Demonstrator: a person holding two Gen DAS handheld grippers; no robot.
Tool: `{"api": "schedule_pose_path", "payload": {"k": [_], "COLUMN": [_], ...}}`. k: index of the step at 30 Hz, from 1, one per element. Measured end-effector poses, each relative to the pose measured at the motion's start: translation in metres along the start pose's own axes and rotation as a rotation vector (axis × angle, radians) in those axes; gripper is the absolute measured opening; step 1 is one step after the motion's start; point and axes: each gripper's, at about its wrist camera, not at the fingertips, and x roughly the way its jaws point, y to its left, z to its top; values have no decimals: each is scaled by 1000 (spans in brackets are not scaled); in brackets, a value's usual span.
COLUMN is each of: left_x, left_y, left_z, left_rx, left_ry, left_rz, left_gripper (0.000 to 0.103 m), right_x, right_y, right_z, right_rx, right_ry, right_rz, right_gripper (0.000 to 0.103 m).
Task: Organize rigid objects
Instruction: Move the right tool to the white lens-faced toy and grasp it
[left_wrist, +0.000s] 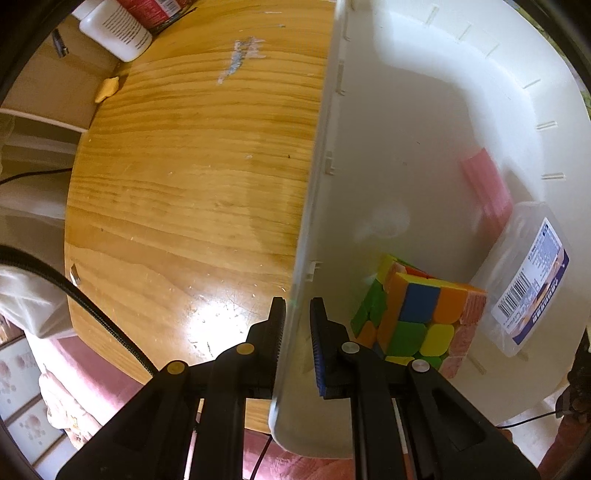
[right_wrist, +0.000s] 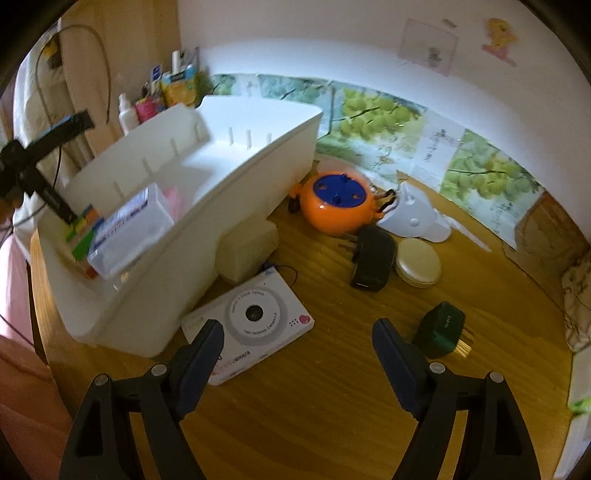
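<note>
Over on the far left, the left gripper (left_wrist: 297, 321) is clamped on the near wall of the big white plastic bin (left_wrist: 406, 147), one finger outside the wall and one inside, the jaws narrow with only the thin rim between them. The bin looks tipped up in the right wrist view, its near-left end raised off the round wooden table (left_wrist: 184, 184). Inside the bin, at about five o'clock from its middle, sits a multicoloured puzzle cube (left_wrist: 417, 317). Just beside the cube, toward three o'clock, leans a clear plastic case with a barcode label (left_wrist: 524, 280), and a pink flat object (left_wrist: 487, 188), blurred, lies at the case's twelve o'clock.

On the table outside the bin, a cream rectangular block (right_wrist: 247, 251) rests against the bin's right side. At six o'clock from the block lies a white toy camera with a pink heart (right_wrist: 251, 321), tucked under the bin's edge. Toward one o'clock stands an orange round pot with a blue lid (right_wrist: 336, 206), with a white cat-shaped plastic piece (right_wrist: 413, 214) just beside it. Below them lie a black plug adapter (right_wrist: 369, 258) and a cream oval tin (right_wrist: 419, 262), touching. A dark green plug block (right_wrist: 439, 328) lies well apart at four o'clock.

The right gripper (right_wrist: 299, 347) hovers over bare wood, jaws spread wide, holding nothing, its left finger overlapping the camera's corner.
</note>
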Motion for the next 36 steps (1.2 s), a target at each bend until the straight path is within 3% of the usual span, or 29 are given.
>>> {"api": "schedule_pose_path", "payload": {"k": [12,16,18,36], "left_x": [4,7,8,8], "left_y": [10,13,15,13], "left_z": [-1,0,2,4], "left_rx": [-45,-57,-63,-66], "left_ry": [8,13,16,30], "left_rz": [17,18,19,26], "left_gripper": [16,17,17,18], "right_x": [24,29,31,60], "right_y": [8,12,14,30], "right_z": [1,1,2,-2], "right_rx": [-110,-142,-157,-285], "right_ry": [29,33,33,80], "right_rz": [148,181,190,182], "right_gripper": [87,96,101,101]}}
